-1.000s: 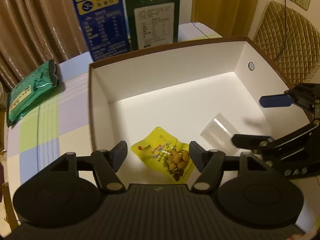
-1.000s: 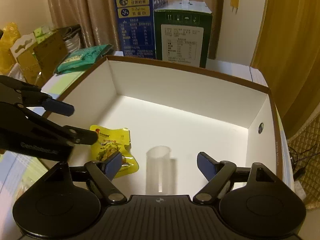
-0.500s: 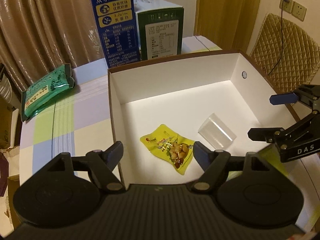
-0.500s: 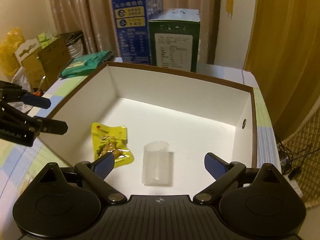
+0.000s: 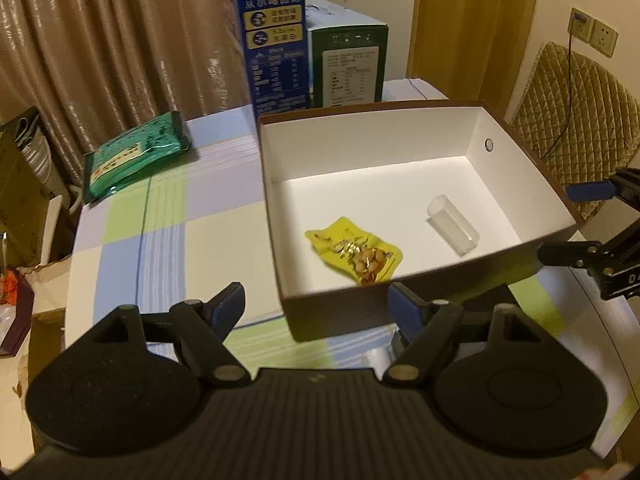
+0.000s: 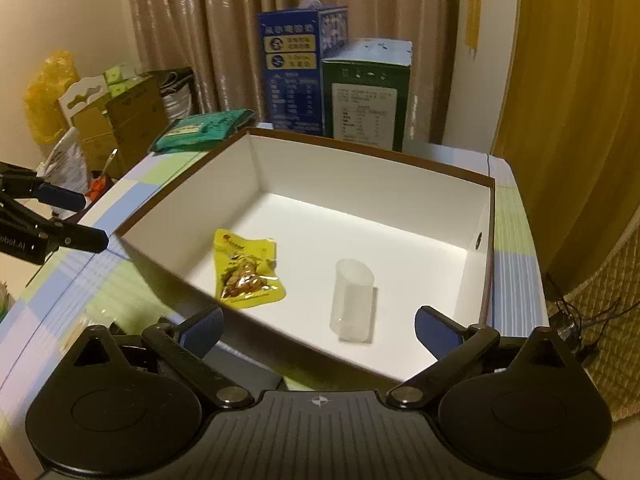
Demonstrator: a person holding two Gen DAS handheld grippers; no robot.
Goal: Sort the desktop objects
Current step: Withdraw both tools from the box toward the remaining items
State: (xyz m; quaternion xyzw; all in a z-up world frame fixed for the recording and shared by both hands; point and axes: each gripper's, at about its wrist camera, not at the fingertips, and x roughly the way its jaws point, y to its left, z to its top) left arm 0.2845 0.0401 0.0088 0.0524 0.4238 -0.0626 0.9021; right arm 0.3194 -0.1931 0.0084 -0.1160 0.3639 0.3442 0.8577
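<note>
Surface (image 5: pixel 168 216): covered in a checked cloth of pale green, lilac, blue and cream squares with fine stripes; room dim, warm-lit, with shiny brown pleated curtains (image 5: pixel 120 40) behind and a mustard drape at far right. Box (image 6: pixel 486 216): open, rectangular, card, brown outside and plain white inside, a small round hole in its right wall; it stands mid-surface. Contents: a yellow snack packet (image 6: pixel 248 272), flat glossy foil with a clear window showing brown pieces, lying on the box floor toward the near left; a clear plastic cup (image 6: pixel 354 300), cylindrical and translucent, lying on its side to the right of the packet, apart from it. Behind the box, at the far edge: a tall blue carton (image 5: pixel 276 44) with yellow labels and a shorter green carton (image 5: pixel 348 64) with a white printed panel, standing upright side by side. Far left on the surface: a green foil bag (image 5: pixel 136 156), flat and crinkled. Beyond the left edge: cardboard boxes (image 6: pixel 120 120) and a yellow plastic bag. Right of the surface: a quilted tan cover and wall sockets with a cord. Left hand-held gripper (image 5: pixel 316 304): jaws apart, nothing between the blue pads, poised over the box's near left corner. Right hand-held gripper (image 6: pixel 316 326): jaws opening wide, nothing gripped, above the box's near wall.
</note>
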